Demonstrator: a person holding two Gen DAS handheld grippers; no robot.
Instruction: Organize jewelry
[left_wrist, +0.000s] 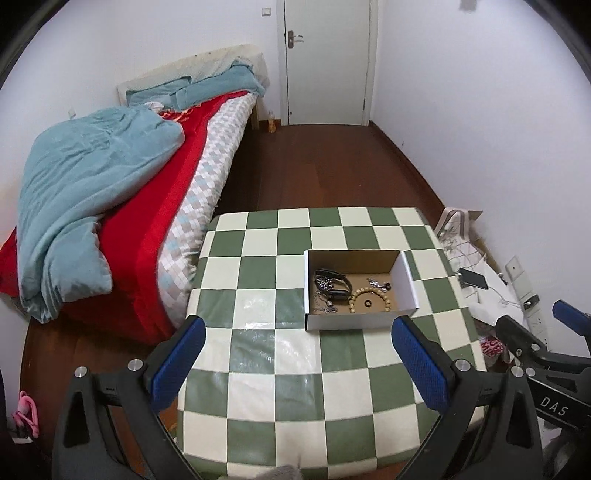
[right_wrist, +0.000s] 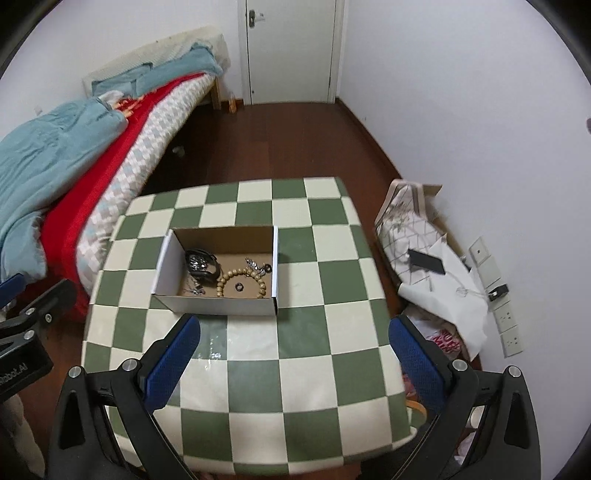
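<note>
Left gripper (left_wrist: 298, 356) spread wide and empty, right gripper (right_wrist: 294, 354) the same, both hovering over the checkered table (left_wrist: 258, 387); straight ahead sits the open box (left_wrist: 354, 323), left nearer, bead bracelet (left_wrist: 369, 299) and black watch (left_wrist: 334, 282) lying flat inside

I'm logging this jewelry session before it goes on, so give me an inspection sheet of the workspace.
Surface: checkered table under clear plastic.
Job's things: open cardboard box holds a bead bracelet, a small dark ring, a watch and tangled chains.
Clutter: nothing seen on the table.
Grippers: left gripper and right gripper open, empty, short of the box.
Cables: a white cable by the phone.
Surroundings: bed, door, wall sockets.
</note>
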